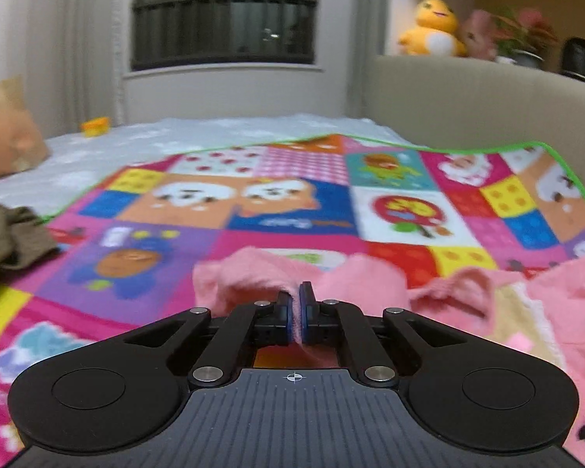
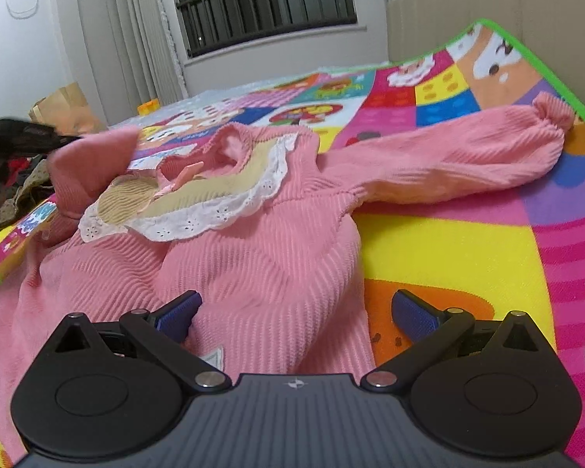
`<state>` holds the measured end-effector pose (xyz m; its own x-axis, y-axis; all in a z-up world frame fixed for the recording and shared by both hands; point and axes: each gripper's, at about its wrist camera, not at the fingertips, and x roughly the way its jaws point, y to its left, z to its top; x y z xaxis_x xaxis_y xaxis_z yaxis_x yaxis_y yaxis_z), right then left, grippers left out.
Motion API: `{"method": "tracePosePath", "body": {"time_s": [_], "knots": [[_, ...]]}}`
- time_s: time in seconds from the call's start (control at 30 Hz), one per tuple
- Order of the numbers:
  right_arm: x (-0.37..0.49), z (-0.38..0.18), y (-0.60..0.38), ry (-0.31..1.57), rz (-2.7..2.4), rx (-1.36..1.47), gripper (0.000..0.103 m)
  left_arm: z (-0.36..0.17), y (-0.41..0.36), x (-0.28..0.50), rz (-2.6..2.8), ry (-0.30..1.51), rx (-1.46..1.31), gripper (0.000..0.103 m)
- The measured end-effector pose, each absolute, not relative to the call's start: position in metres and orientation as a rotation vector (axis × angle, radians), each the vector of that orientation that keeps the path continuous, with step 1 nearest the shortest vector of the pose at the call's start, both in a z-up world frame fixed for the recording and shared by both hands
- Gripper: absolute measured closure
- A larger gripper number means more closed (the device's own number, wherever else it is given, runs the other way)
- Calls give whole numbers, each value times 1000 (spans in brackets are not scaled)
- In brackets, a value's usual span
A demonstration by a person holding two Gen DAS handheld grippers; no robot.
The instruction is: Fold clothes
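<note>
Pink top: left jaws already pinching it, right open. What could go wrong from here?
1. The left gripper pinches only a thin fold of the pink top; it may slip when pulled.
2. The right gripper is open over the hem, so one-sided pulling could bunch the body.
3. The far sleeve lies stretched out and may drag the patchwork mat.

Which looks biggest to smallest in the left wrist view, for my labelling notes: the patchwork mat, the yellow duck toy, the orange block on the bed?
1. Patchwork mat, by far the largest.
2. Yellow duck toy.
3. Orange block, smallest.
The duck and the block both sit far back and blurred, so their order is less certain.
</note>
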<state>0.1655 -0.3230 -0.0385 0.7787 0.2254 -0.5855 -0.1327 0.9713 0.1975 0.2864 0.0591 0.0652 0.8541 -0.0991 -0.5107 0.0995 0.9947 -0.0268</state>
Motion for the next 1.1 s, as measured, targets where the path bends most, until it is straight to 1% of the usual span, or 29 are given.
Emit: {"method": "tracePosePath", "body": {"time_s": [0.3,0.37,0.4,0.43,0.47,0.5,0.53,0.57,0.6,0.63,0.67,0.7,0.73,0.77,0.8,0.83,0.9,0.97,1.0,1.07,1.1], "knots": [[172,-35,-311,705,168,68,0,48,153,261,56,573,-67,98],[173,-29,-313,713,176,65,0,42,169,257,80,594,-83,98],[175,-22,-314,716,190,59,0,39,177,255,92,605,-92,96],[176,-15,-314,713,204,51,0,36,184,253,101,615,-98,90],[175,-4,-314,680,216,33,0,37,186,250,94,623,-98,88],[175,9,-313,637,218,3,0,39,187,246,78,624,-104,80],[177,22,-311,598,216,-38,0,42,187,242,58,625,-112,66],[180,34,-309,560,212,-82,0,46,186,237,27,623,-130,59],[186,42,-305,527,203,-136,0,50,184,233,-4,618,-145,49],[192,50,-300,496,194,-191,0,55,180,230,-32,608,-150,46],[202,53,-294,474,184,-251,0,61,175,228,-62,596,-151,46],[213,53,-286,456,174,-313,3,68,164,226,-97,579,-138,45],[225,51,-277,442,167,-371,9,73,154,227,-132,564,-129,40],[238,48,-268,453,175,-410,26,77,144,228,-168,551,-121,37],[252,44,-258,464,185,-445,30,79,133,231,-207,547,-117,29],[265,39,-247,475,203,-461,30,79,121,236,-249,549,-108,24],[292,24,-225,493,232,-512,30,75,95,251,-319,557,-73,22],[316,-1,-203,523,249,-657,31,65,74,267,-352,562,-26,18],[328,-13,-194,524,246,-739,36,57,67,278,-364,573,-12,15],[350,-32,-195,410,139,-985,34,44,63,295,-363,604,4,15],[362,-39,-197,363,86,-1081,31,35,65,305,-345,624,9,15]]}}
